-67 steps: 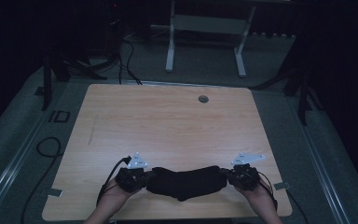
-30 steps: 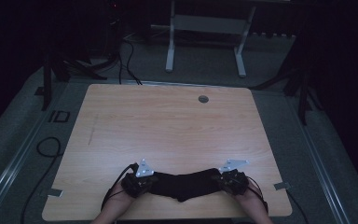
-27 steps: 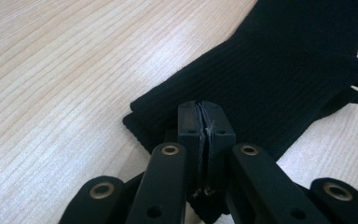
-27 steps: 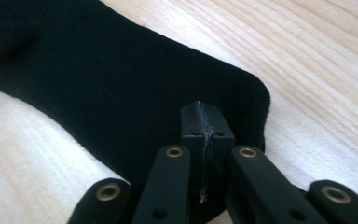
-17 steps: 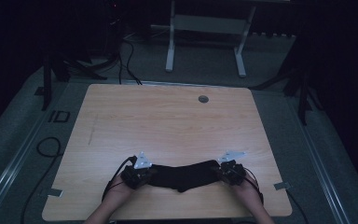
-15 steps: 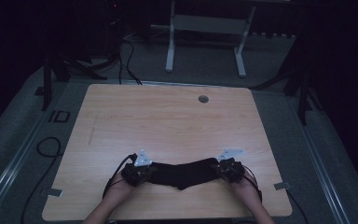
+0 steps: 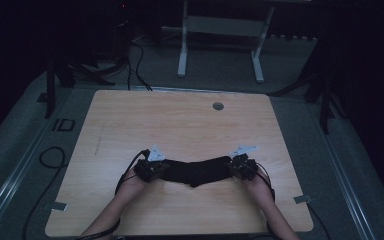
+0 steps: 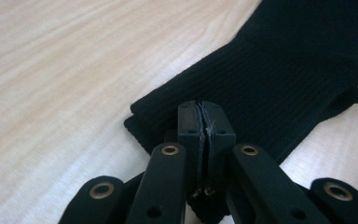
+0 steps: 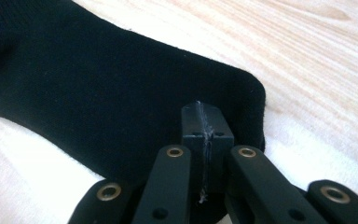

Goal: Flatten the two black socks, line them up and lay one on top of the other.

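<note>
A black sock (image 7: 196, 171) lies stretched across the near part of the bench (image 7: 180, 125), spanning the gap between the two claws. The left claw (image 7: 152, 169) is clamped on one end and the right claw (image 7: 240, 166) on the other, each held by a hand entering from the near edge.

In the high view the sock reads as a dark band with a slight sag at mid-length; its texture and the jaw positions cannot be made out there. The left gripper view supplies that detail: the left claw (image 8: 206, 140) has its jaws pressed together on the ribbed cuff end of the sock (image 8: 279, 79), the knit running away ahead and to the right of the claw, flat on the wood. The right gripper view shows the right claw (image 9: 205, 149) with jaws likewise closed on the smooth, rounded end of the sock (image 9: 98, 88), the fabric extending ahead and to the left of the claw.

Bench surface: light wood grain, with a small round grommet (image 7: 218, 106) well beyond the claws near the far edge. Cables trail from both claws toward the near edge. The room is dim; grey flooring surrounds the bench, and a white frame stand (image 7: 220, 40) sits on the floor beyond the far edge.
</note>
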Tool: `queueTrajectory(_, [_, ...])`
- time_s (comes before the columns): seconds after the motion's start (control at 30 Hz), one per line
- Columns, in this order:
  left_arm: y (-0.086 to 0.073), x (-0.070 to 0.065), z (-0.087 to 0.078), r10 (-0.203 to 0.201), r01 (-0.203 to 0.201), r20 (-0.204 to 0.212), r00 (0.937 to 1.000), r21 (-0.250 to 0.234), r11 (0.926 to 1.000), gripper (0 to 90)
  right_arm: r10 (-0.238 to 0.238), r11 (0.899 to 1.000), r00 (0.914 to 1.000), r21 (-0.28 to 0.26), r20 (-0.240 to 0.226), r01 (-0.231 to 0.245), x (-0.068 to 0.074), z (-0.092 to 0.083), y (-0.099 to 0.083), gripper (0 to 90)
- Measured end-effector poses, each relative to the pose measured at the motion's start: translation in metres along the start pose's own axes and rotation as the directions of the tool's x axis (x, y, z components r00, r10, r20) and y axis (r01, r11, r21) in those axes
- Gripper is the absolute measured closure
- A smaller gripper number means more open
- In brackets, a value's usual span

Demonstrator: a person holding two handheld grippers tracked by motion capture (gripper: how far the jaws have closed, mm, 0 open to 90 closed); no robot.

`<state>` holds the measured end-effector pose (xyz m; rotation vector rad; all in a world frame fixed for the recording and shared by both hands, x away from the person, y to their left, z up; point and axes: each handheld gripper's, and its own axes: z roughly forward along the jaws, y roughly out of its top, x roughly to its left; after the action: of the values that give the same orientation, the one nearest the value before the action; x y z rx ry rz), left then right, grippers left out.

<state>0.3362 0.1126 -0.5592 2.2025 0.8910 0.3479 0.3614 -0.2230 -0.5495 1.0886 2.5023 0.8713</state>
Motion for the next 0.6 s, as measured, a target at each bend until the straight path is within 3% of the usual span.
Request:
queueTrajectory(0.17, [0.005,0.008,0.007,-0.022,0.022,-0.001,0.9998,-0.011,0.9997,87.5,0.013,1.000,0.9998,-0.014,0.017,-0.013,-0.005,0.006,0.006,89.0])
queueTrajectory(0.6, [0.014,0.018,0.015,-0.025,0.025,-0.012,0.9996,0.000,0.9997,87.4,0.038,0.999,0.9986,-0.029,0.038,-0.037,-0.015,0.017,0.017,88.9])
